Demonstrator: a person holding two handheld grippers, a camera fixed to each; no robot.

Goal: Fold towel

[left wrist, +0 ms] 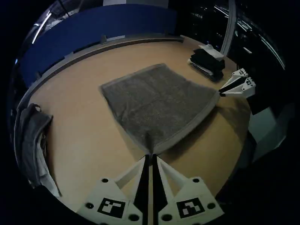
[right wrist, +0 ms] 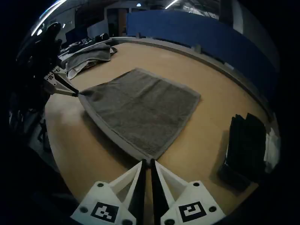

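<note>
Towel (left wrist: pixel 157 101) lies spread on the surface (left wrist: pixel 82 123), near the dark folded stack (left wrist: pixel 207 62) | left claw (left wrist: pixel 151 156) pinched closed on its corner away from the stack | right claw (right wrist: pixel 147 162) clamped on its stack-side corner

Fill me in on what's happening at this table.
A person is working two handheld grippers on a grey towel spread over a round wooden table. The left gripper is shut on one near corner and the right gripper on the other. The edge between them looks slightly raised, while the far half lies flat. No fold is made yet. A dark stack of folded cloths sits aside.
</note>
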